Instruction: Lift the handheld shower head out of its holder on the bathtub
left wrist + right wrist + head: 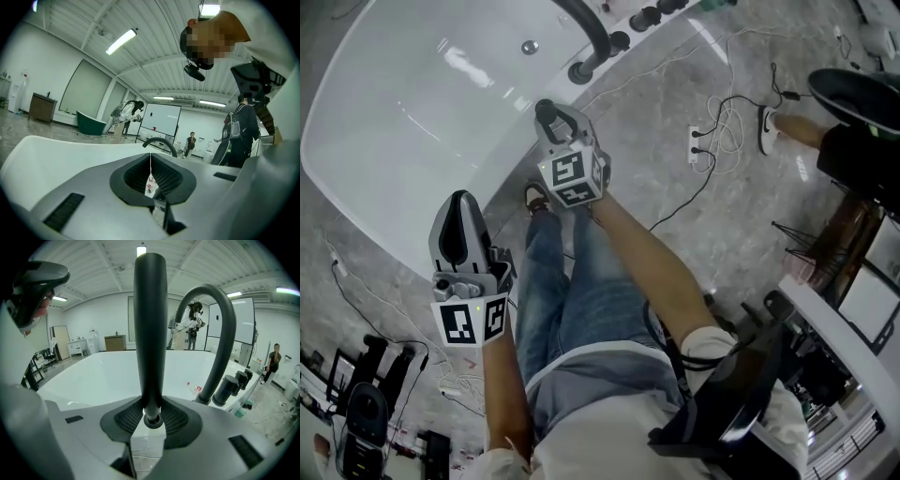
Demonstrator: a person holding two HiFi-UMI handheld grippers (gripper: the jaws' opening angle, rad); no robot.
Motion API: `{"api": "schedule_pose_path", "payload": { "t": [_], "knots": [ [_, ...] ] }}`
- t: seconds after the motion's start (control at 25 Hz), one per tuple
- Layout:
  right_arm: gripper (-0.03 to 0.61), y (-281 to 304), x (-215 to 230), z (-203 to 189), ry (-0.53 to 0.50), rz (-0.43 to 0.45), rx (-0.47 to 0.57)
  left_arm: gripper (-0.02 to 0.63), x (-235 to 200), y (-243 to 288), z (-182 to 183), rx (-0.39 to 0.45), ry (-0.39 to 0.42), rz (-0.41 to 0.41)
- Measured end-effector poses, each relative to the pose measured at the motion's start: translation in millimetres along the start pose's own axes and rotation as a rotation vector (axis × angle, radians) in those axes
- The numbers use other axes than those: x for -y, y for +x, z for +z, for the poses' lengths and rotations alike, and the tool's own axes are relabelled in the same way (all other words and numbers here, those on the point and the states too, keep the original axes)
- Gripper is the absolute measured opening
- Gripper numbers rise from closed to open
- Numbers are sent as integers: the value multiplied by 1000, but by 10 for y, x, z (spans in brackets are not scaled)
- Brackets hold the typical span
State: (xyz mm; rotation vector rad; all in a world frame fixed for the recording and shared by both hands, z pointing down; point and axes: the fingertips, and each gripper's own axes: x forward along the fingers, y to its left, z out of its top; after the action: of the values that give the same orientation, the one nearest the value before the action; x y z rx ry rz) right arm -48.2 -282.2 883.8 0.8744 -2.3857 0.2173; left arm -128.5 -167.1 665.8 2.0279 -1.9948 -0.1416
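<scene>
Overhead first, in the head view: both forearms reach forward and down past the person's jeans. The left claw (461,208) is held lower and nearer the body, its tip pointing up the frame toward the white bathtub (403,112). The right forearm (652,258) stretches further out, bare to the elbow, and carries the right claw (557,116) to the tub's near rim, just short of the dark curved spout (587,36) and the row of knobs (620,40). Grey marbled floor (750,216) lies to the right. From this height I cannot pick out the shower head.

Next, the left gripper view: the left claw (151,174) has its jaws drawn together with only a thin seam between them and nothing gripped. It points across the tub's pale rim (70,150).

Last, the right gripper view: the right claw (152,422) is clamped on the shower head (150,329), a dark round wand standing upright between the pads (125,419). Its lower end sits right at the pads, with floor showing in the slot beneath. The wand stands left of the arched spout (220,329) and apart from it; the knobs (228,390) line up at the right, and the tub's white basin (93,376) spreads behind.
</scene>
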Motion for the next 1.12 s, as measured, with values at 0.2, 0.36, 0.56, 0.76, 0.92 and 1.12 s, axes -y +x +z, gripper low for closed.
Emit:
{"api": "schedule_pose_path", "payload": {
  "t": [0.2,0.36,0.56,0.76,0.92,1.12],
  "knots": [
    [126,-630,-155,632,-18,-16,70,18,52,-231,477,17,15,-31],
    [126,-1386,-357,1256,-23,-21,138,18,159,-566,981,39,19,-62],
    [126,-2521,-679,2183,-6,-14,209,18,348,-1046,1792,87,21,-114],
    [126,-3606,-936,3058,12,-1,246,18,551,-1440,2591,137,-1,-171],
    [126,-4448,-1123,3831,-11,-9,336,18,658,-1788,3269,195,-33,-216],
    [126,-5336,-1345,4528,1,-17,358,18,898,-2159,3906,258,-59,-280]
  ]
}}
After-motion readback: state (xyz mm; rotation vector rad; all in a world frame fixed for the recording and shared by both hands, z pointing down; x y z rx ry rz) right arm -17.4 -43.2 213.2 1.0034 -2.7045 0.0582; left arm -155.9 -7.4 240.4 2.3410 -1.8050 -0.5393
